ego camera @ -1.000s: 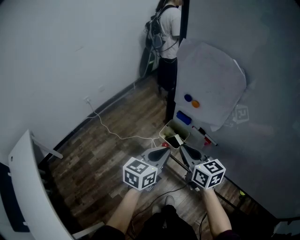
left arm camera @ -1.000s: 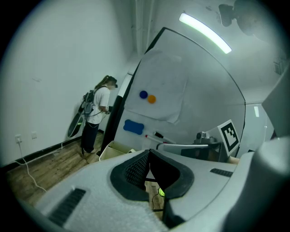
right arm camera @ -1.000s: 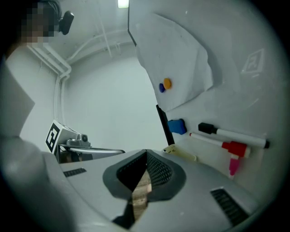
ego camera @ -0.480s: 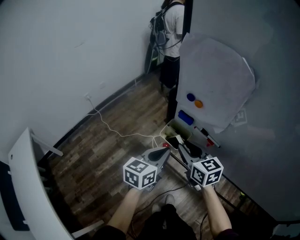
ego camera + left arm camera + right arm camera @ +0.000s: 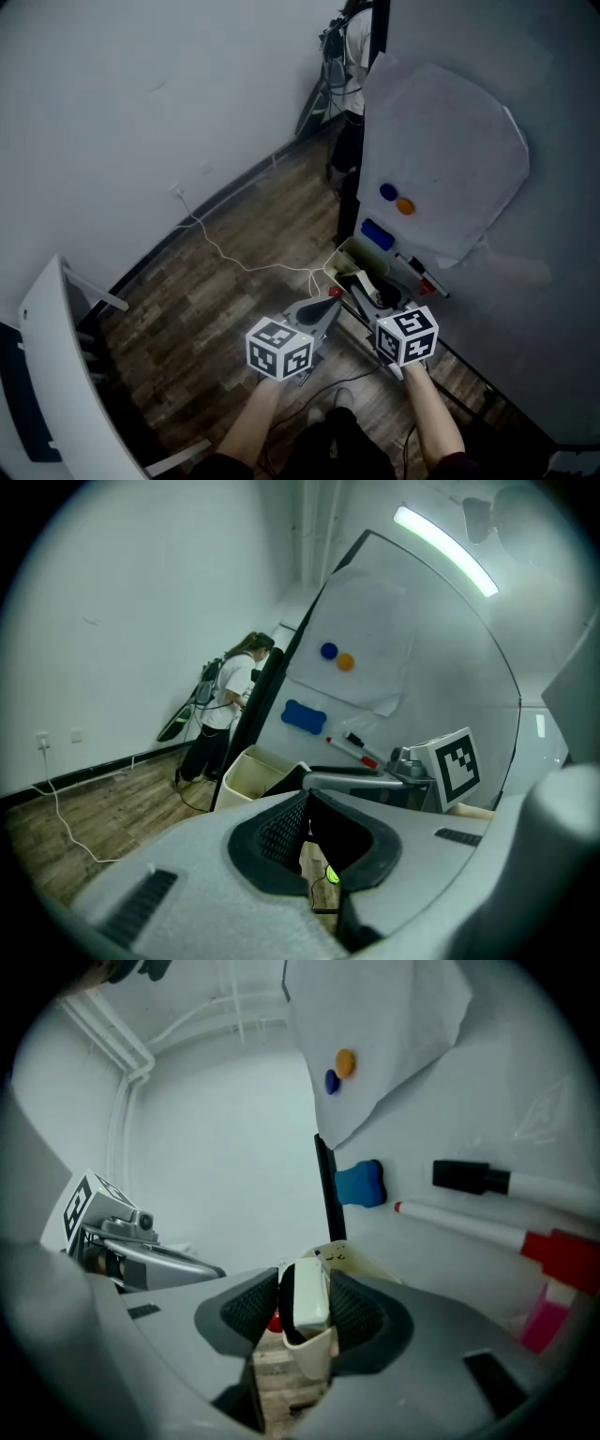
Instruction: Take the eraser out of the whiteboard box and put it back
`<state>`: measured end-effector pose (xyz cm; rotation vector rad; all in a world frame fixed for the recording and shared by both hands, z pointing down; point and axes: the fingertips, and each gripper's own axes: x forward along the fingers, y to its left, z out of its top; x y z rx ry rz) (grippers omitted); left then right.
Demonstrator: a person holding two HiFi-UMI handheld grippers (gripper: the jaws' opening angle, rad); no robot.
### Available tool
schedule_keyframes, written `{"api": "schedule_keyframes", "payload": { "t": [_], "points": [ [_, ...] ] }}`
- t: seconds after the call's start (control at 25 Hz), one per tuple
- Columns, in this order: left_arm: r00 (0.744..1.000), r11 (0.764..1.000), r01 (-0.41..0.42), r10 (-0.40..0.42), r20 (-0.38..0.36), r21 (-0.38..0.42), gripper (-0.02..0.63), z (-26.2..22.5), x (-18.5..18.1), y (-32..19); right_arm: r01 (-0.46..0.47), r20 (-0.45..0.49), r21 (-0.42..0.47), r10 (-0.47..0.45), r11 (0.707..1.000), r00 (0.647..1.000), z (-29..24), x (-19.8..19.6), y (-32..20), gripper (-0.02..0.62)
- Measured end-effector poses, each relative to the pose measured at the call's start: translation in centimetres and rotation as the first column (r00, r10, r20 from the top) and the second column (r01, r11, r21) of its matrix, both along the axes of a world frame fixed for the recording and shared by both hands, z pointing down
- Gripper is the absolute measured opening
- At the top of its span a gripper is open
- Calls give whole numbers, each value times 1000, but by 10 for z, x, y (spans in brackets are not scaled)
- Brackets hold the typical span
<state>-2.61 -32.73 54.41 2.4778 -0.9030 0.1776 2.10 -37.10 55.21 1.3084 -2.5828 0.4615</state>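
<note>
**Head view:** Both tools are held low at the foot of the whiteboard (image 5: 450, 159). The left tool (image 5: 329, 303) sits just beside the box (image 5: 345, 255), outside it. The right tool (image 5: 368, 292) reaches into the box's near end. 2 markers (image 5: 422, 277) are on the board, right of the box.

**Left gripper view:** The left tool (image 5: 307, 803) is closed. Its pads meet at the tips with nothing between them. The box (image 5: 246, 772) is ahead and to its left, and the right tool (image 5: 375, 780) is on the far side.

**Right gripper view:** The right tool (image 5: 304, 1299) is open, and its jaws have just been opening. The eraser (image 5: 310, 1309) stands on edge between the pads, down inside a corner of the box (image 5: 311, 1361).
</note>
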Motion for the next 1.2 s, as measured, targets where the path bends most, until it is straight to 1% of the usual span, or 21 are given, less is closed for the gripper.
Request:
{"api": "schedule_keyframes", "payload": {
  "t": [0.24,0.4,0.52,0.68,0.92,1.2],
  "points": [
    [1000,1000,13,-13,-3,-14,5,8,-4,-2,-16,6,6,16,1000,1000,4,2,-6,118],
    [1000,1000,18,-18,-5,-17,5,9,-4,-4,-18,20,0,18,1000,1000,5,5,-7,110],
    [1000,1000,20,-20,-5,-9,5,5,-3,-5,-17,25,18,16,1000,1000,-2,6,-7,110],
    [1000,1000,21,-21,-5,9,5,-12,-1,-5,-16,42,48,15,999,999,-26,10,-5,110],
    [1000,999,19,-18,-10,49,5,-56,3,4,-9,70,90,3,996,998,-72,13,12,110],
    [1000,997,21,-21,-7,68,5,-75,6,13,-13,95,97,4,995,995,-88,17,22,110]
  ]
}}
